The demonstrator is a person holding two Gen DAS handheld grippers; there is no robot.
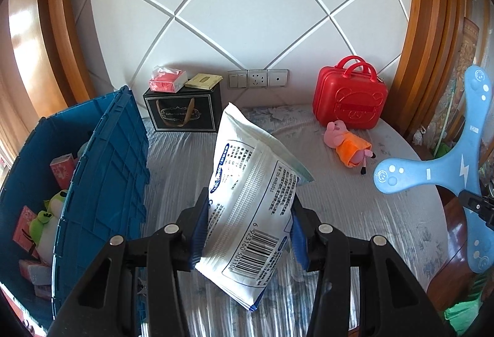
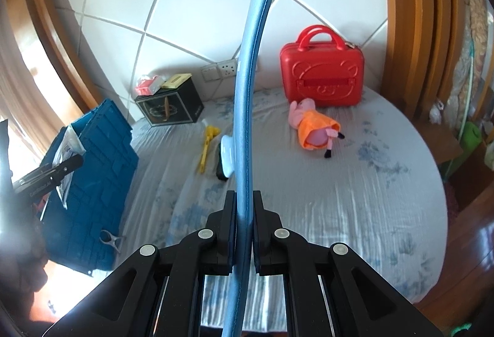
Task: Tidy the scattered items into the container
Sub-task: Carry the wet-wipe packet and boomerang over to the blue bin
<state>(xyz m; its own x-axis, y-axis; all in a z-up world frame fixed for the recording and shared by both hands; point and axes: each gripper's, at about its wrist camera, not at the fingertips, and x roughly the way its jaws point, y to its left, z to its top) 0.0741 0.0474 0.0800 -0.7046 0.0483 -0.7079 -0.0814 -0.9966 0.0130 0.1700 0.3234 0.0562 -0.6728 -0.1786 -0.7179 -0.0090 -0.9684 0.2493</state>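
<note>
My left gripper (image 1: pixel 247 219) is shut on a white wet-wipe pack (image 1: pixel 250 182) and holds it above the bed, just right of the blue crate (image 1: pixel 105 170). The crate holds a green frog toy (image 1: pixel 46 216) and red tissue packs (image 1: pixel 61 170). My right gripper (image 2: pixel 245 213) is shut on a blue foam boomerang (image 2: pixel 247 90), seen edge-on; it also shows at the right of the left wrist view (image 1: pixel 432 173). A pink pig plush (image 2: pixel 315 127) lies on the bed (image 2: pixel 339 198), with a yellow toy (image 2: pixel 207 145) and a brush (image 2: pixel 223 161) near the middle.
A red toy suitcase (image 2: pixel 322 74) stands against the white headboard. A black gift box (image 2: pixel 169 105) with small packs on top sits at the back left. A grey clip (image 2: pixel 111 239) lies by the crate's near corner. Wooden posts frame both sides.
</note>
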